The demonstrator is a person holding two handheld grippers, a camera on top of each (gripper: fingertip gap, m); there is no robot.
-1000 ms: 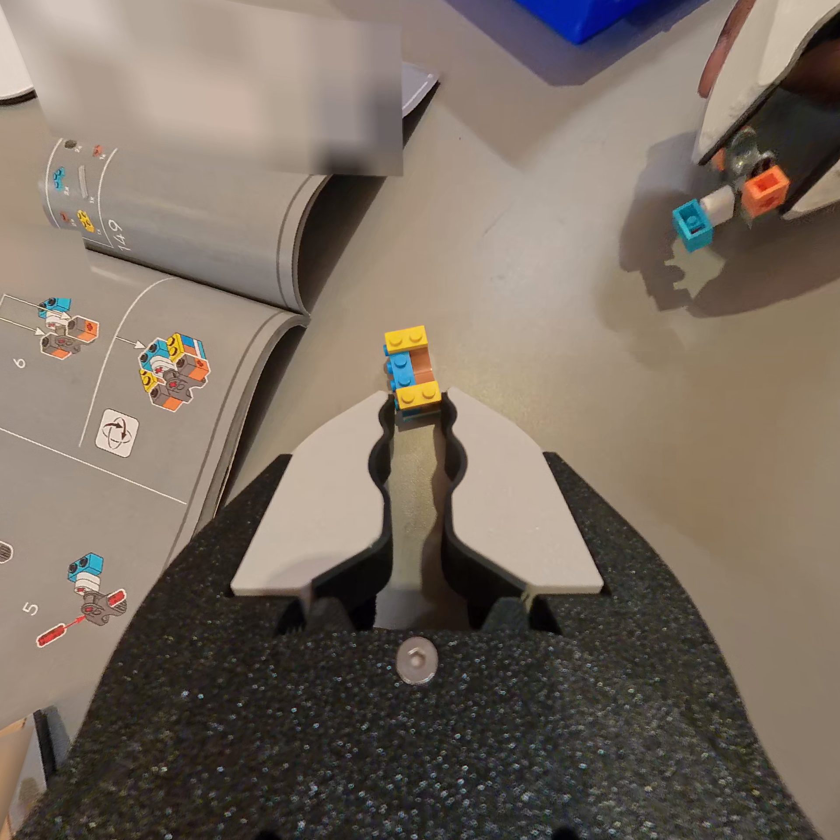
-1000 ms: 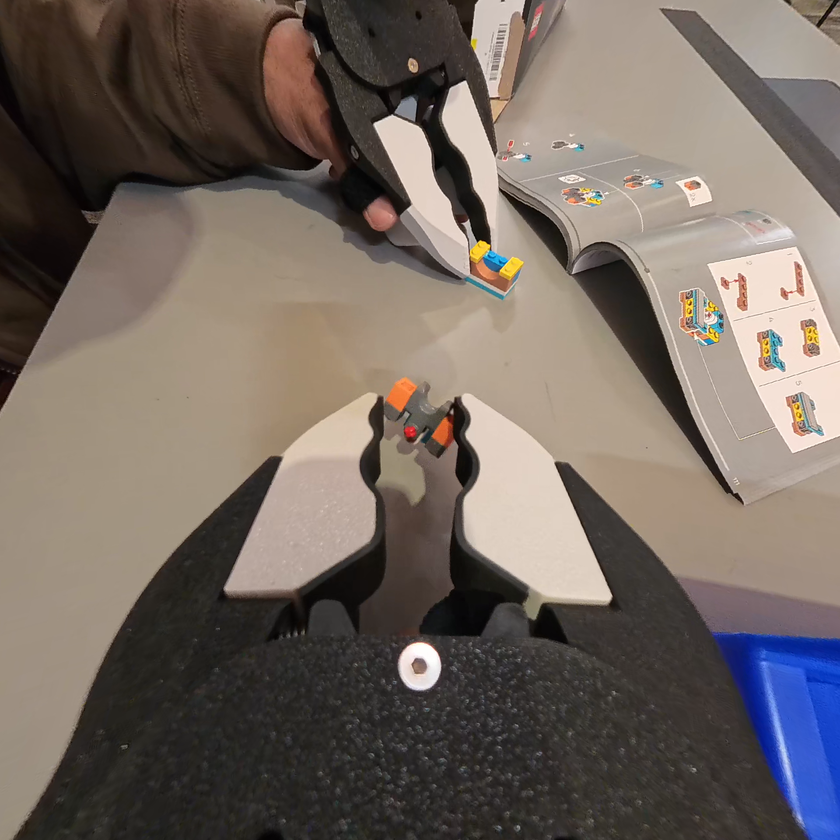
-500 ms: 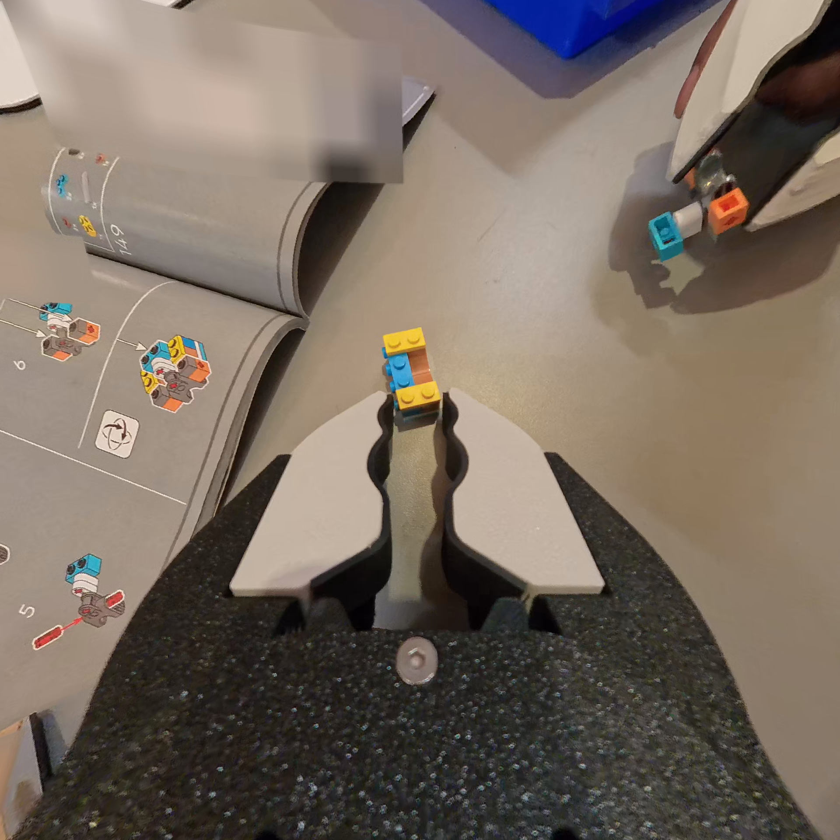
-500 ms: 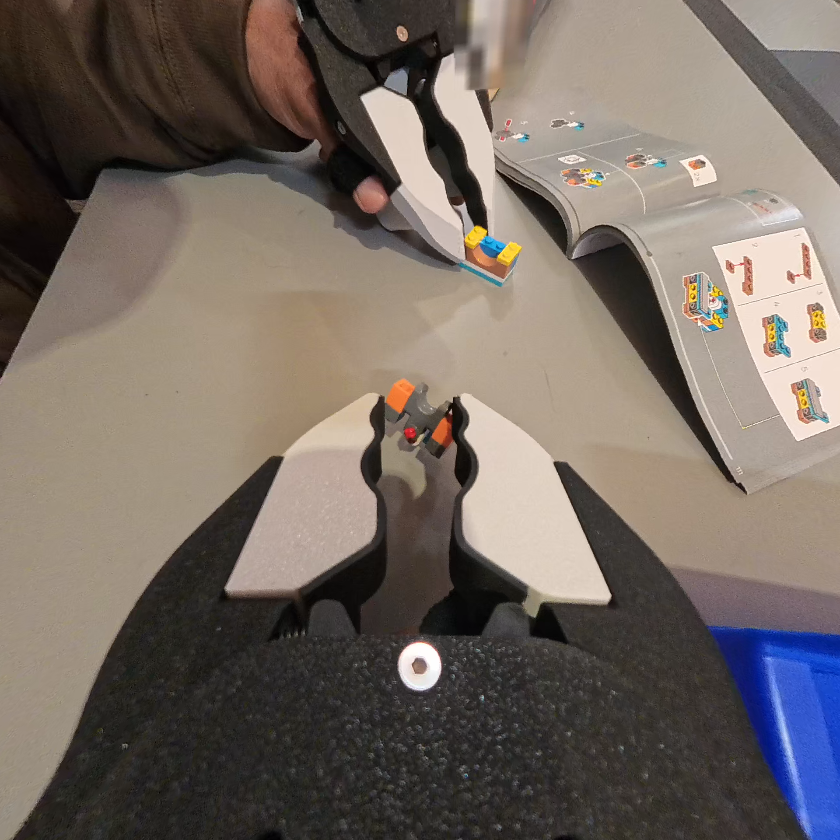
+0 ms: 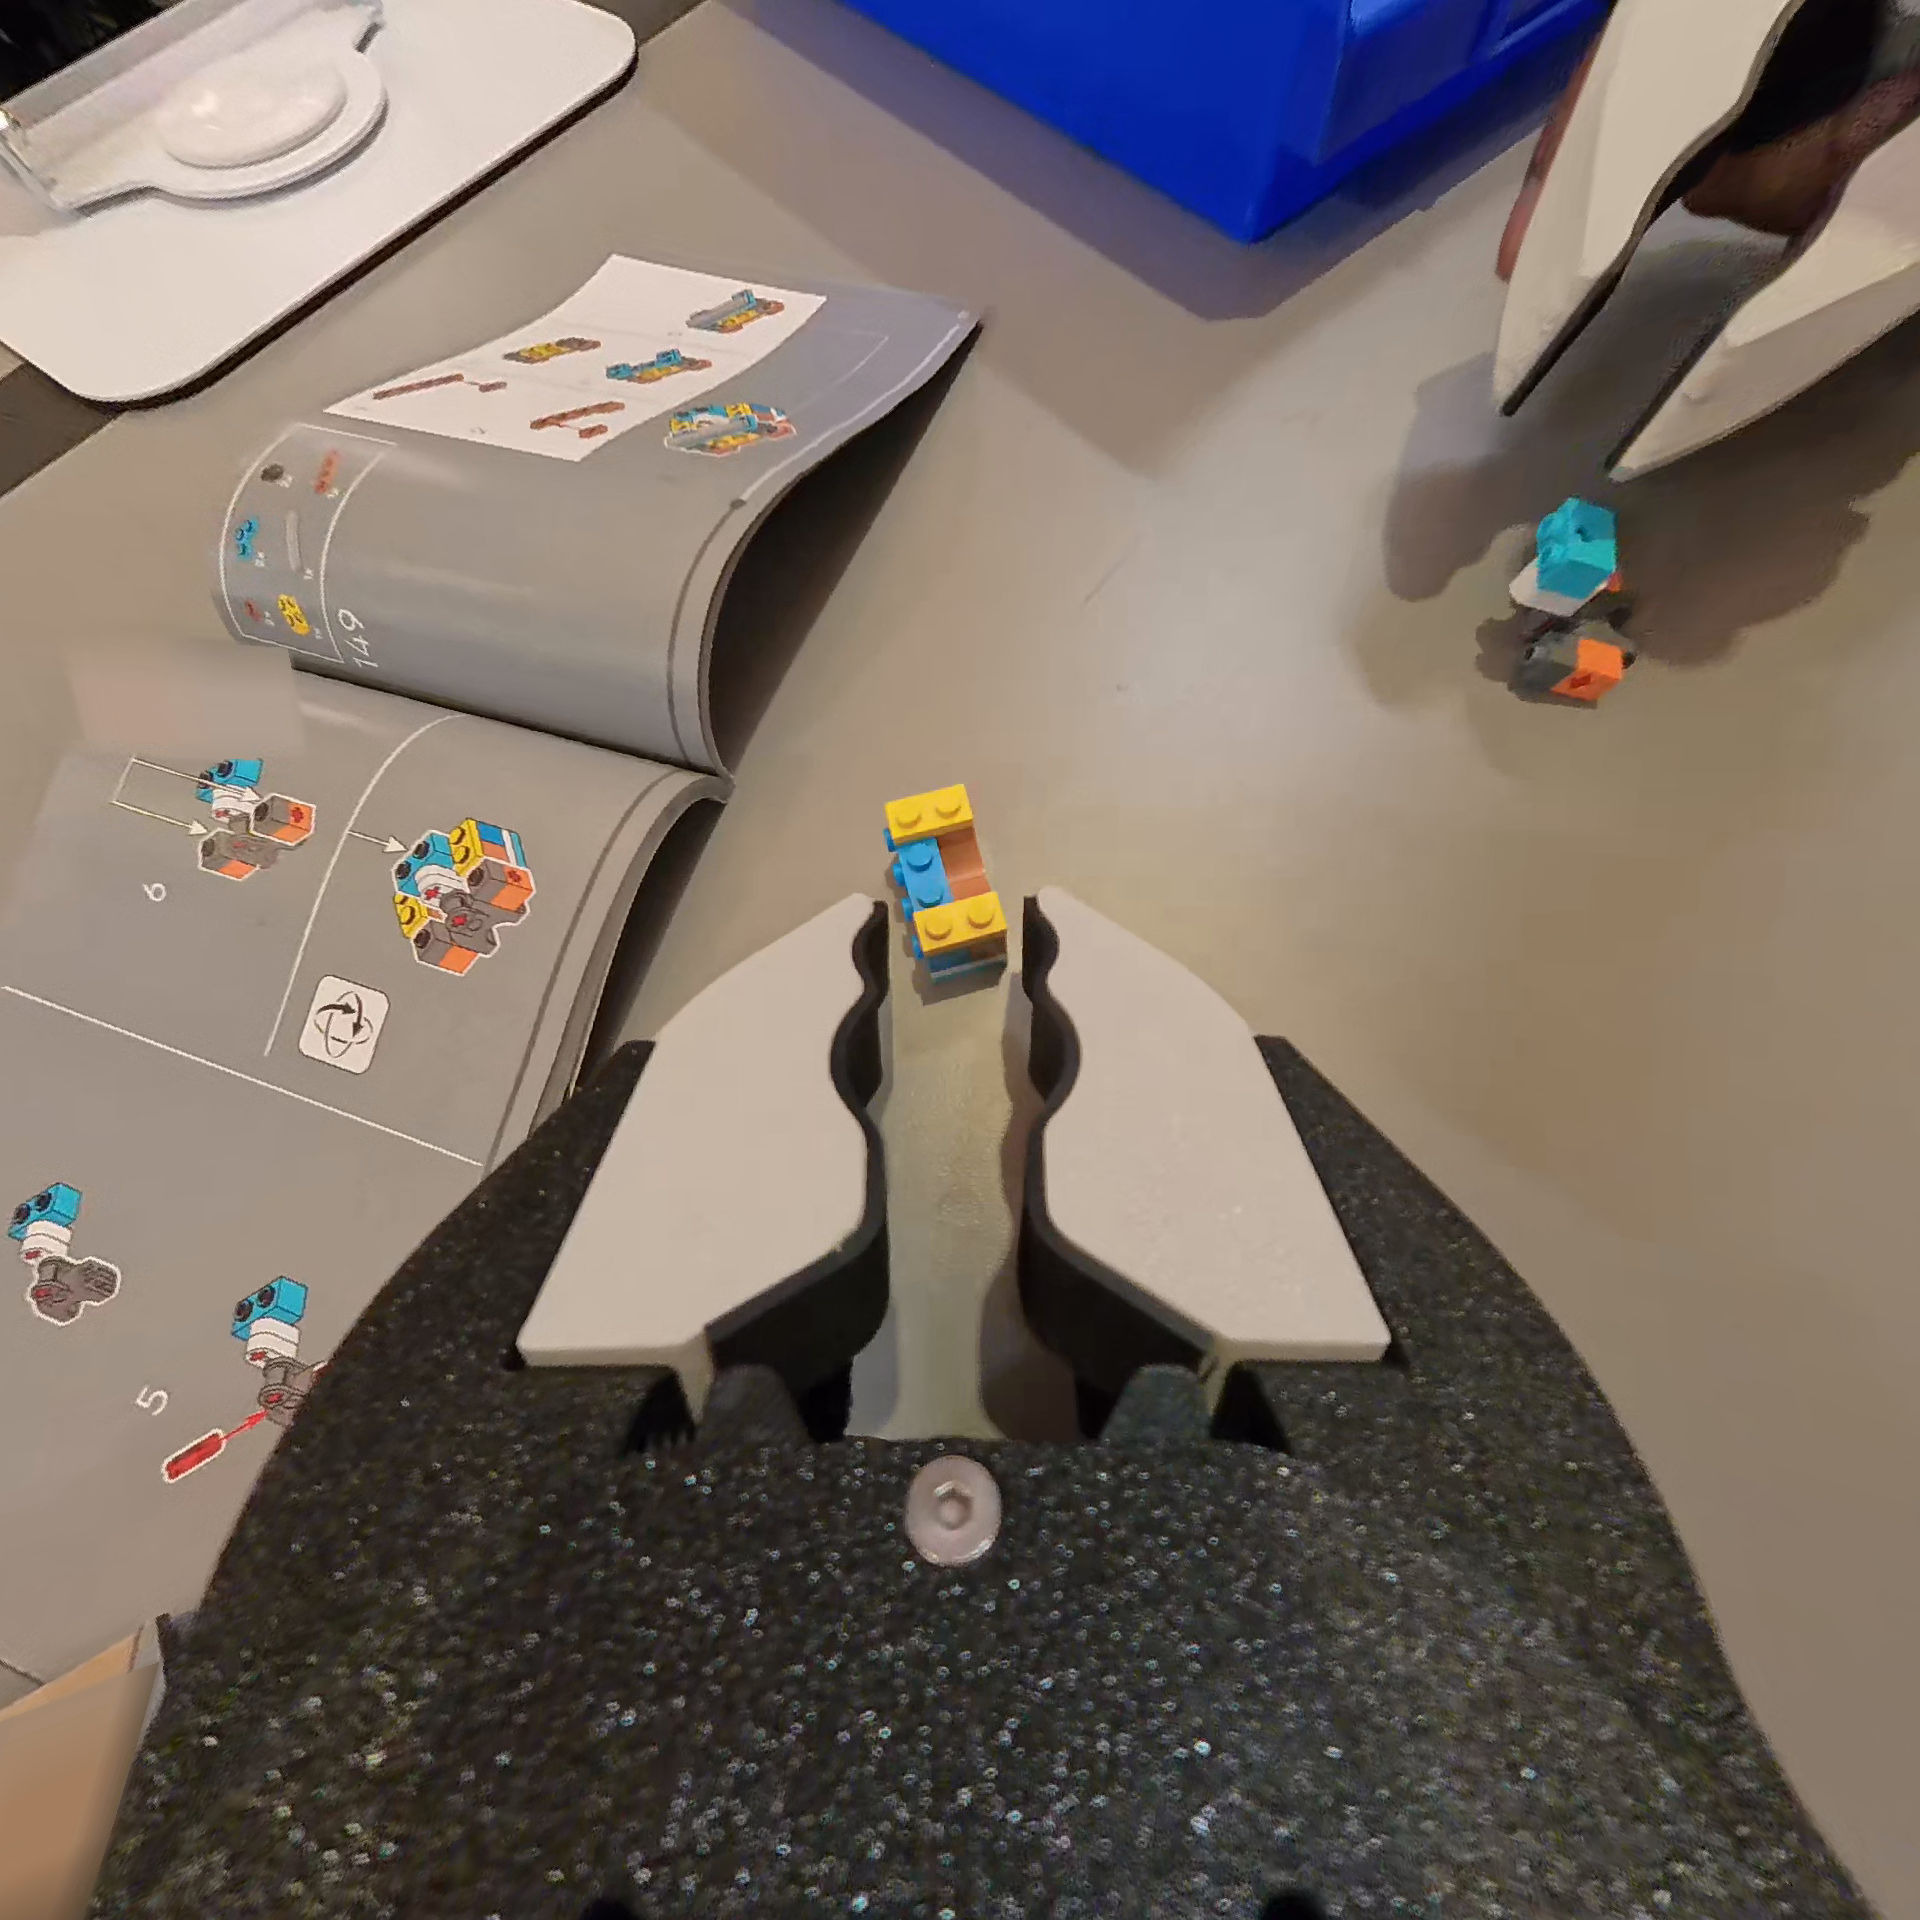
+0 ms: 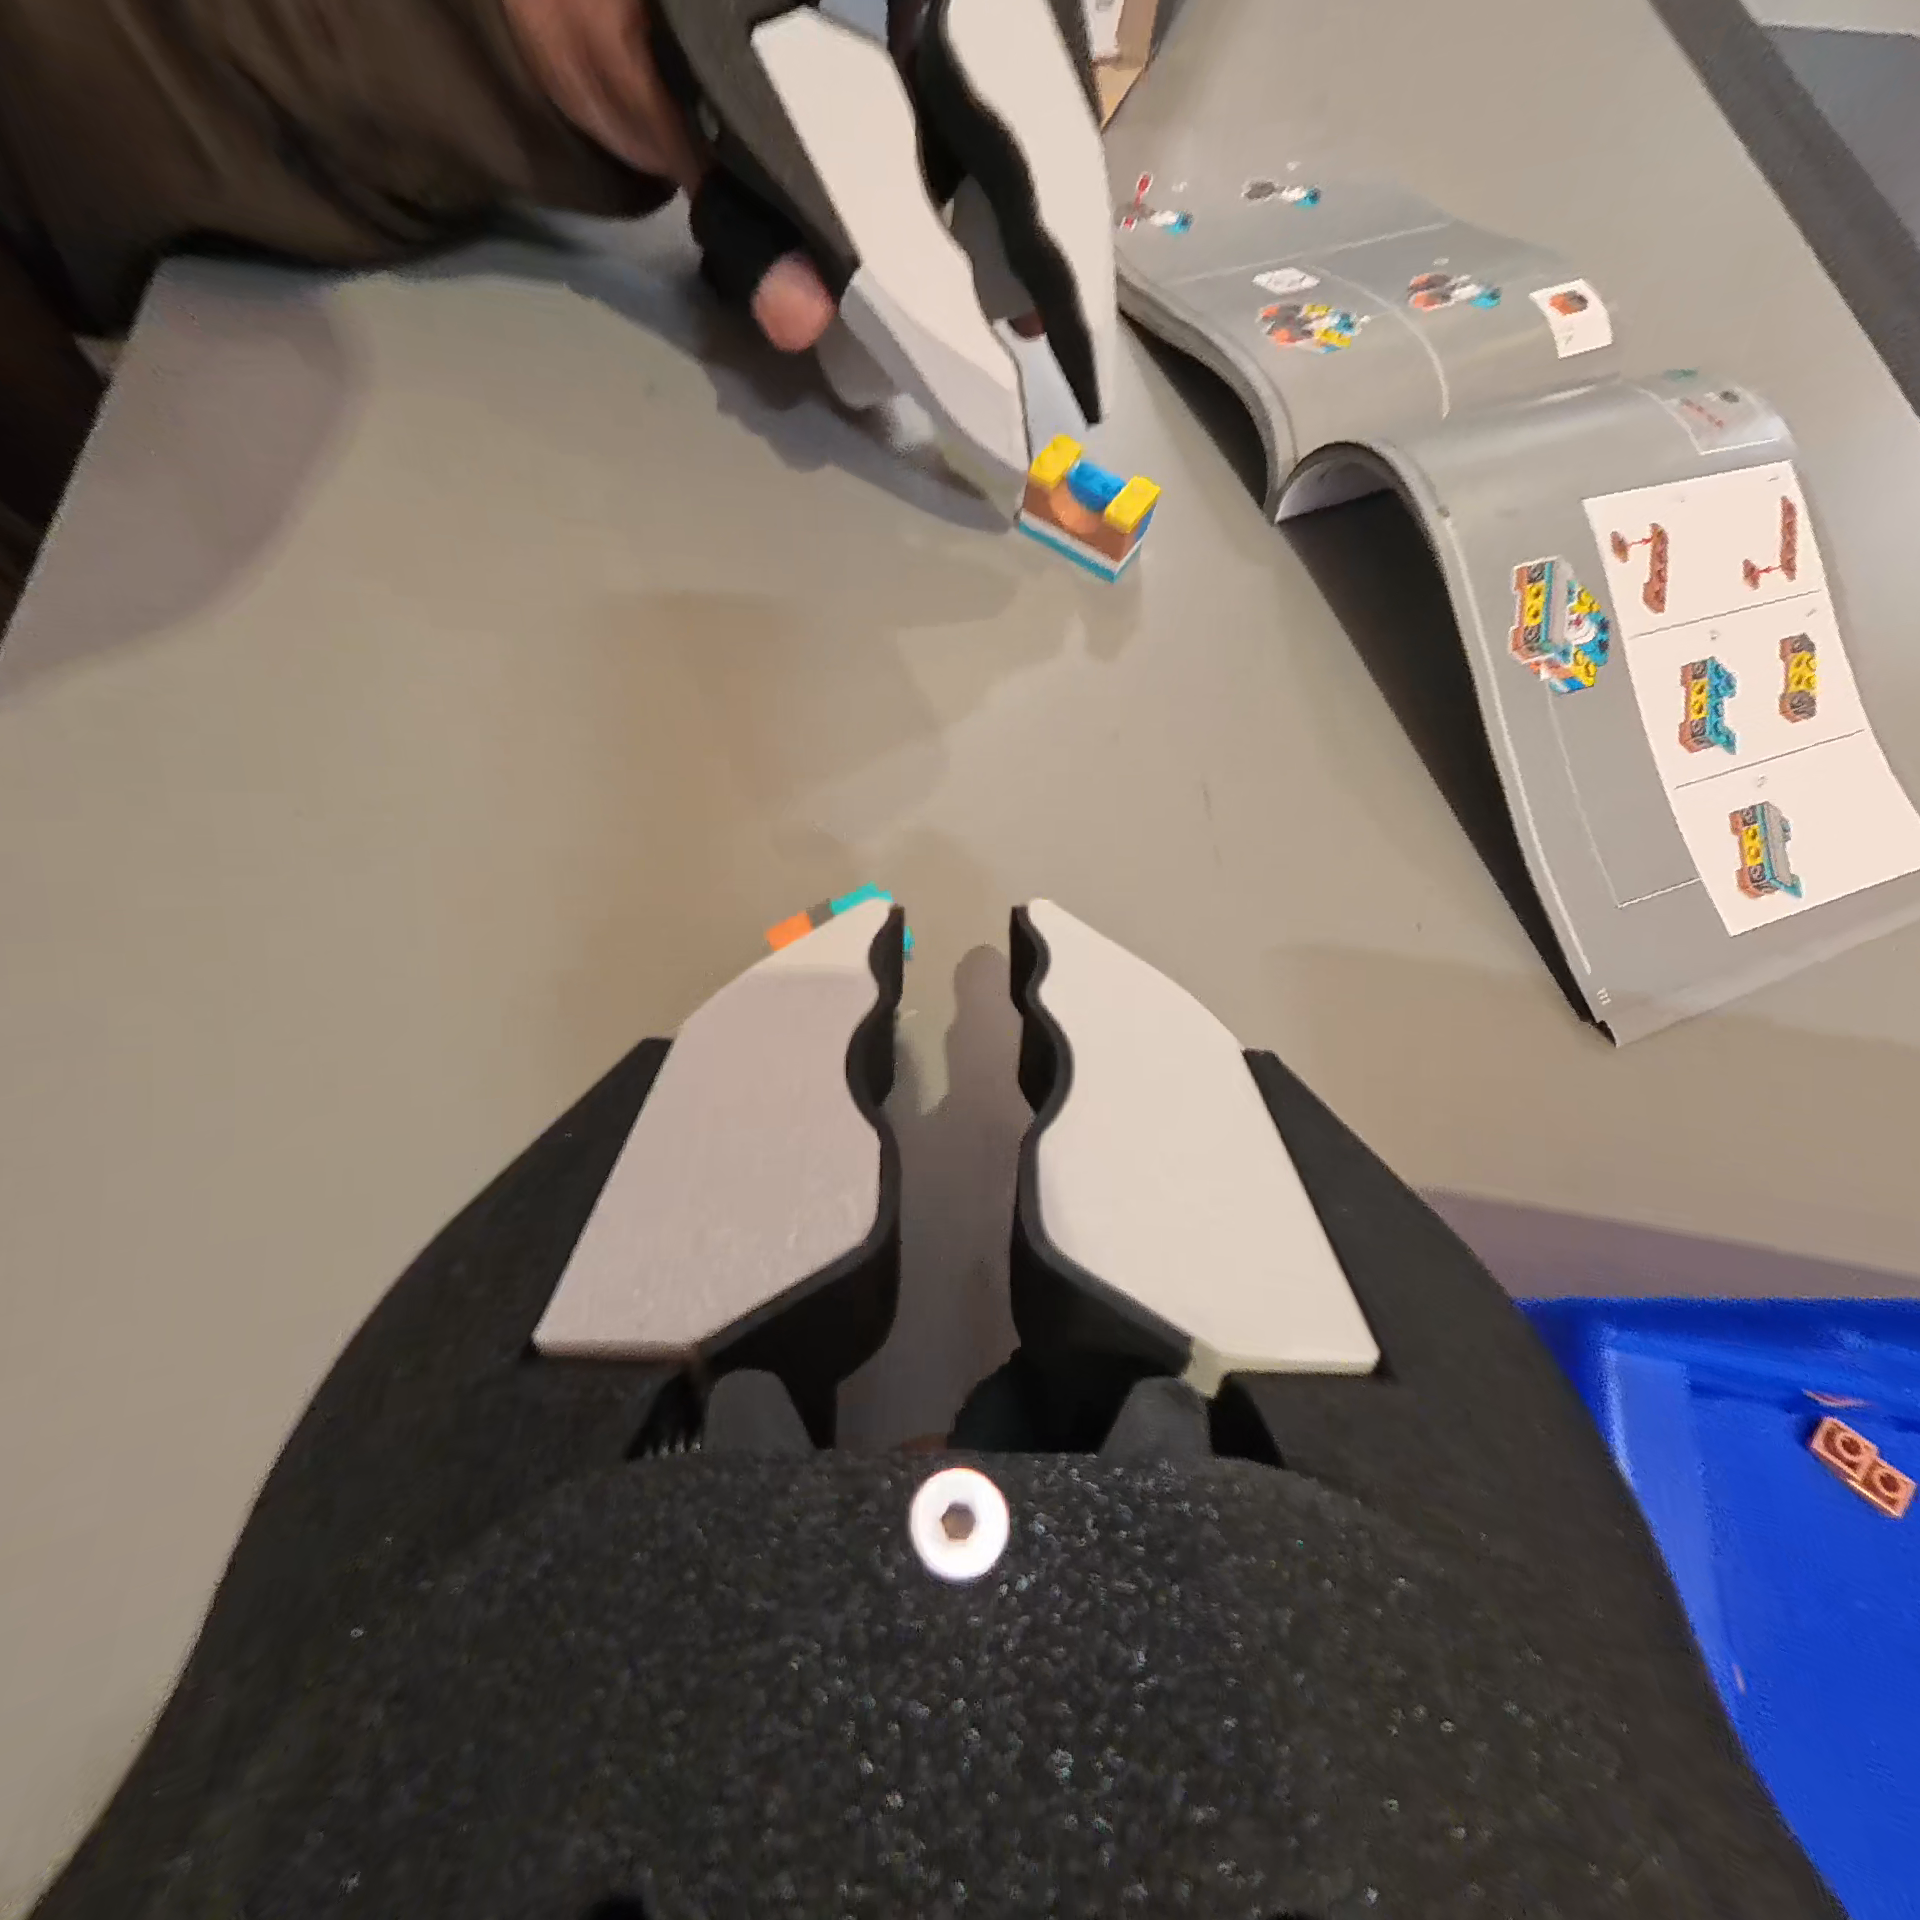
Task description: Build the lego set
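A small yellow, blue and brown assembly (image 5: 943,883) stands on the grey table, its near end between the tips of my left gripper (image 5: 951,920). The jaws are open and stand clear of it on both sides. In the right wrist view the left gripper (image 6: 1055,442) hovers just above and behind this assembly (image 6: 1086,514). A second small assembly of teal, grey and orange parts (image 5: 1569,603) stands on the table below my right gripper (image 5: 1558,442). My right gripper (image 6: 951,920) is open and empty. That assembly (image 6: 821,920) peeks out behind its left finger.
An open instruction booklet (image 5: 468,831) lies left of the left gripper and shows in the right wrist view (image 6: 1455,468). A blue bin (image 5: 1195,94) stands at the far side; it (image 6: 1766,1558) holds a brown piece (image 6: 1865,1475). A white tray (image 5: 260,260) lies far left. One gripper's finger ends stand about 15 cm off the other's.
My right gripper has opened and let go of the teal, grey and orange assembly, which now stands on the table. My left gripper has opened off the yellow and blue assembly and risen slightly.
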